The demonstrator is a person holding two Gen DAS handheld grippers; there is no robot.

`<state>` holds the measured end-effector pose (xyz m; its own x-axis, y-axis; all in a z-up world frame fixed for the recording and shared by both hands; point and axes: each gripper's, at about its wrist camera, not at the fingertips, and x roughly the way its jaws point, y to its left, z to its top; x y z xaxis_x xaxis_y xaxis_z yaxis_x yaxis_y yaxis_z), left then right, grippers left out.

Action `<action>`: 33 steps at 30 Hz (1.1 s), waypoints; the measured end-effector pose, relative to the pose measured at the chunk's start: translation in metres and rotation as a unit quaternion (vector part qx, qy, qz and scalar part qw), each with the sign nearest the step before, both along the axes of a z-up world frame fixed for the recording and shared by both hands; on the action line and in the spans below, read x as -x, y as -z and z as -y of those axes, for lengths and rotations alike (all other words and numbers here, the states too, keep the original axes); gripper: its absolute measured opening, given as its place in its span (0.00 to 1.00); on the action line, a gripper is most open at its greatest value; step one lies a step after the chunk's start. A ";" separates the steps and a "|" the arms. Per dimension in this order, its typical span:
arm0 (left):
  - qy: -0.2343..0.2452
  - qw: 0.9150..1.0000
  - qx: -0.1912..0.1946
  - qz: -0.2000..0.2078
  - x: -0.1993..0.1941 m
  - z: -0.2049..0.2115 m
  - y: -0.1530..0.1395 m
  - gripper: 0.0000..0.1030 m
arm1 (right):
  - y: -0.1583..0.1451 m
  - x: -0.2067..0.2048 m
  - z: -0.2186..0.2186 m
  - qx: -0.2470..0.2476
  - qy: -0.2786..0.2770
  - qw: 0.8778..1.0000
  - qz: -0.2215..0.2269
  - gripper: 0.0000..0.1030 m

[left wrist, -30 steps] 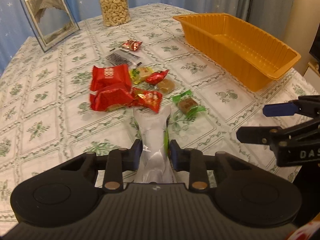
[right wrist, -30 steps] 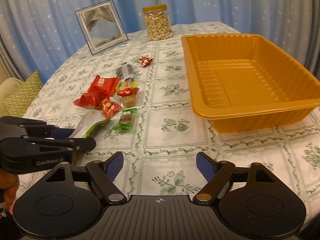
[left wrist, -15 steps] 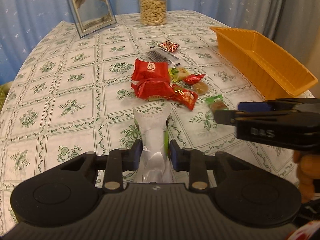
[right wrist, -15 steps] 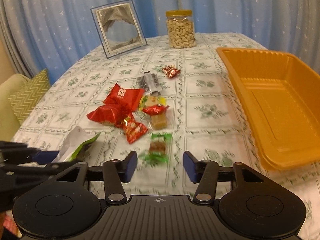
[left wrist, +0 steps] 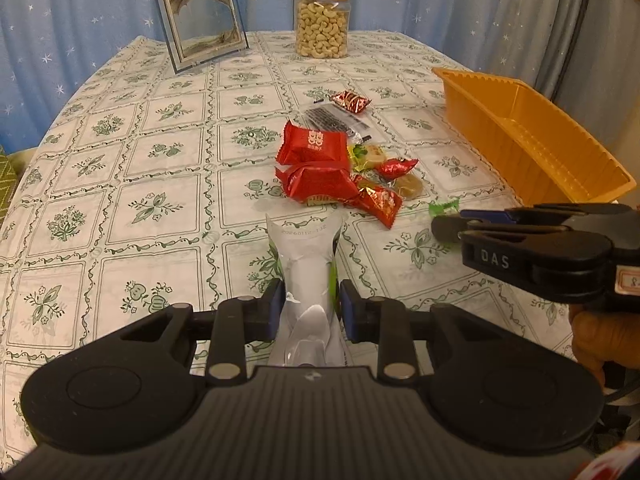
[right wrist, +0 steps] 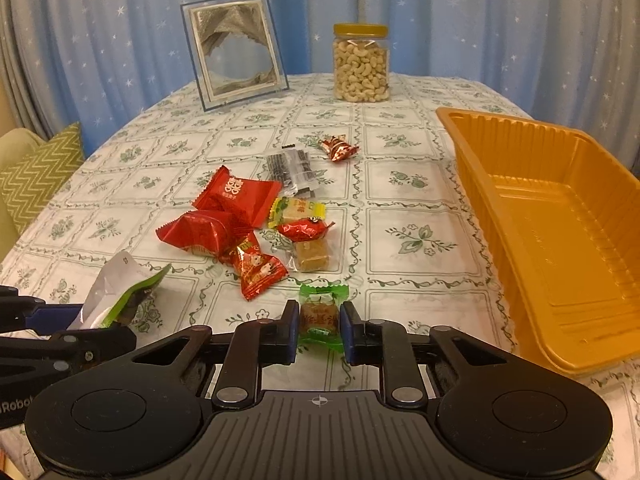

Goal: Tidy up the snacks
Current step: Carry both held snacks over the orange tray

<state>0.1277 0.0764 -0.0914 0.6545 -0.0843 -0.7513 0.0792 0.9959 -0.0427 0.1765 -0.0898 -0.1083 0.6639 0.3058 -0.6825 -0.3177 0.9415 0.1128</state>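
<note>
Right hand-held gripper point(right wrist: 319, 330) just clamped the green-wrapped brown candy point(right wrist: 320, 314); left hand-held gripper point(left wrist: 307, 310) grips the white-green foil pouch point(left wrist: 306, 256); orange plastic tray point(right wrist: 560, 216) waits at 2 o'clock.

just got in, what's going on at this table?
A person is sorting snacks with two handheld grippers. The left gripper holds a white-and-green pouch above the tablecloth. The right gripper has shut its fingers on a green-wrapped candy at the near edge of the snack pile. The orange tray on the right has nothing in it yet.
</note>
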 end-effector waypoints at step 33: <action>0.083 0.994 0.031 0.064 -0.012 0.152 -0.102 0.26 | -0.108 0.035 0.157 -0.024 0.152 0.987 0.038 0.21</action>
<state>0.1394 -0.0752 0.0108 0.7177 -0.2431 -0.6525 0.2509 0.9644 -0.0834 0.1415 -0.2469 -0.0002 0.7785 0.1152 -0.6169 -0.0300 0.9887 0.1468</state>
